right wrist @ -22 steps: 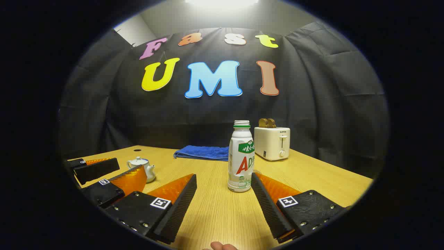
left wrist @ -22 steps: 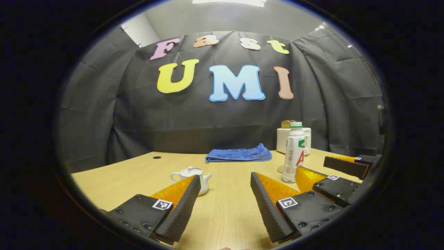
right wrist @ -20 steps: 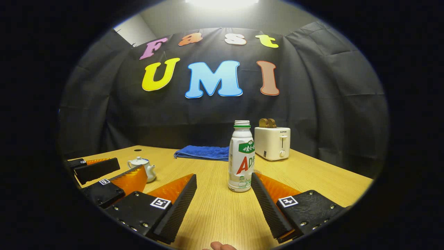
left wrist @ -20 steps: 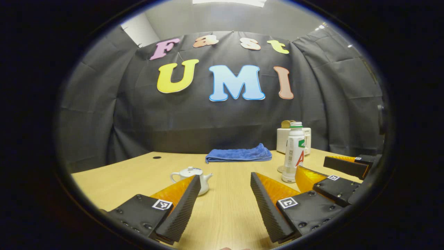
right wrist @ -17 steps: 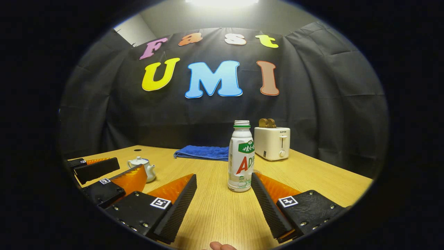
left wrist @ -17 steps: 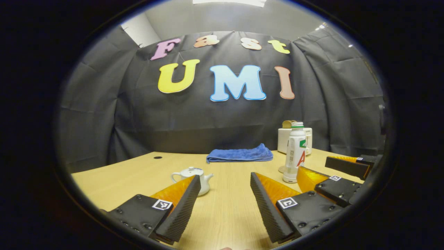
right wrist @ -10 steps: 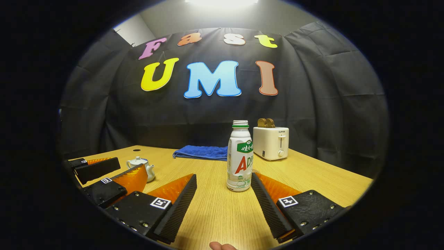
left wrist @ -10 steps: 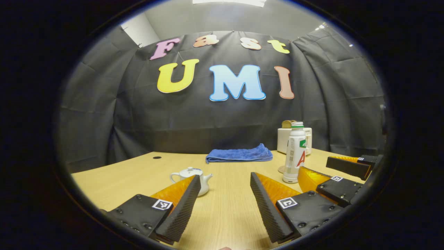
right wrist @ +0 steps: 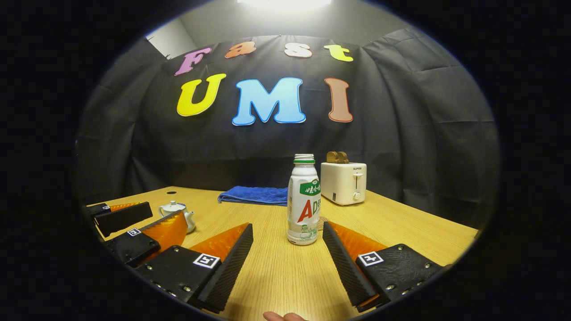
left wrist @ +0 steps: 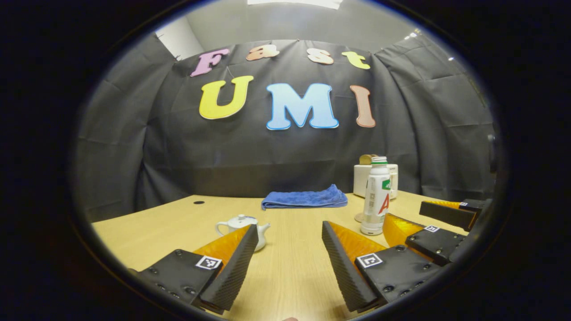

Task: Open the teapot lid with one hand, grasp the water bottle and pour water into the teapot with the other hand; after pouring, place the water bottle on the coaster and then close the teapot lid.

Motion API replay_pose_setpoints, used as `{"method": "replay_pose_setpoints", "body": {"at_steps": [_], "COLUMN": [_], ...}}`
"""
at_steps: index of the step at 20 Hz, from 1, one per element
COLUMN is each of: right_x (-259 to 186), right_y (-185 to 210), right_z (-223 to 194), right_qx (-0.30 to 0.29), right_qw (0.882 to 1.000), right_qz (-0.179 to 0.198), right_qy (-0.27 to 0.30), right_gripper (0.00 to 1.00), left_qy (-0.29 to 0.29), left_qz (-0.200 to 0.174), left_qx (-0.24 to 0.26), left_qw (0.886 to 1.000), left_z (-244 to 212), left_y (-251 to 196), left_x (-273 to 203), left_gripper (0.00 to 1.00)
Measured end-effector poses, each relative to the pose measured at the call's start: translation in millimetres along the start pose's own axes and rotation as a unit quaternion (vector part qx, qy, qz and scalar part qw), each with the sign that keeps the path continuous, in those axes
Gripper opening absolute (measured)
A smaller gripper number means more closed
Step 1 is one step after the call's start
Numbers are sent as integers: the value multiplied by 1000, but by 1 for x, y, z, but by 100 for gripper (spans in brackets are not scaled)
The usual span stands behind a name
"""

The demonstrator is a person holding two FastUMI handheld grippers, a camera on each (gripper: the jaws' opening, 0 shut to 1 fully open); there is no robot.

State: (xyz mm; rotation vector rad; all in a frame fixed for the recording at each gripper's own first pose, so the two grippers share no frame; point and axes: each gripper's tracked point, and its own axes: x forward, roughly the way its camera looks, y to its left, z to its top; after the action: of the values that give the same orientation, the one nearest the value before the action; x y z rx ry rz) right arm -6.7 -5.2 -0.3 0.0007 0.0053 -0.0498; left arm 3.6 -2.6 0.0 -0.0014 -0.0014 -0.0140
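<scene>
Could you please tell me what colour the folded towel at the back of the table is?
The towel is blue, clearest in the left gripper view.

Staged recording booth, not real home. Black cloth wall (right wrist: 401, 133) draped in folds round back and sides of light wood surface (right wrist: 392, 223); plain pale room wall and ceiling light (right wrist: 285, 3) visible above cloth. Household props set out on surface: white toaster (right wrist: 343, 183) with bread in slots, folded blue towel (right wrist: 254, 195), small white teapot (right wrist: 176, 209), water bottle (right wrist: 303, 205). Small round hole (left wrist: 199, 202) in surface near far corner, possibly cable port as on office desk.
</scene>
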Motion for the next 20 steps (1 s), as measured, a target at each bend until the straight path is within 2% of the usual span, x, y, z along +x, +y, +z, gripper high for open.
{"method": "replay_pose_setpoints", "body": {"at_steps": [5,10,14,20], "right_x": [3,10,15,21], "right_y": [3,2,1,-8], "right_z": [-4,-6,-8,3], "right_qx": [0,3,10,10], "right_qw": [1000,1000,999,1000], "right_qz": [7,13,16,10], "right_qy": [11,22,32,18], "right_gripper": [97,97,97,97], "left_qy": [0,-8,-13,18], "left_qz": [-17,-22,7,9], "left_qx": [-1,-15,-2,10], "left_qw": [1000,1000,1000,1000], "left_z": [1,7,15,-1], "left_y": [-1,22,64,88], "left_x": [6,28,62,112], "left_gripper": [100,100,100,100]}}
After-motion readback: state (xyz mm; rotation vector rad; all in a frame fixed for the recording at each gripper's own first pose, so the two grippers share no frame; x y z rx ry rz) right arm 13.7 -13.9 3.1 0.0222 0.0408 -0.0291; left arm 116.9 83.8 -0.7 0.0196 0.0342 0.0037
